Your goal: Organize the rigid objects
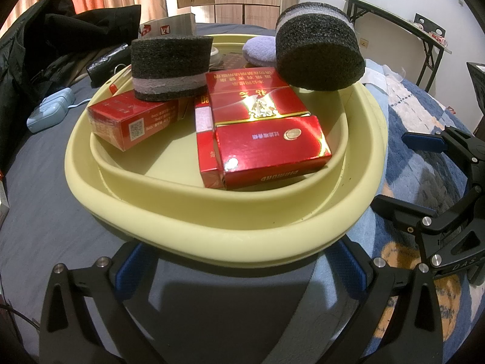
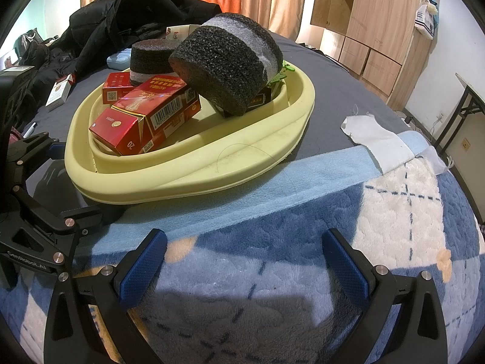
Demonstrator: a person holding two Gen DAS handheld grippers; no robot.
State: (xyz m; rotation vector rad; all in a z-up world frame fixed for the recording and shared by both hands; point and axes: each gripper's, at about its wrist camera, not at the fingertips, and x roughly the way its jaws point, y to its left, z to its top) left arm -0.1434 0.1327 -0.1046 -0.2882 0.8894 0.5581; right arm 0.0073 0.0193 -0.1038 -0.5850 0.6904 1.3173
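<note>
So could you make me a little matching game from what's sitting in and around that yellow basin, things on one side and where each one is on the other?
Things:
1. upright foam cylinder
2. tipped foam cylinder
3. white cloth scrap
4. pale blue case

Places:
A. on the bed outside the yellow basin, at the blanket's edge
B. leaning on the basin's far rim, lying on its side
C. standing on a red box in the basin
D. on the dark sheet left of the basin

Pairs: 1-C, 2-B, 3-A, 4-D
</note>
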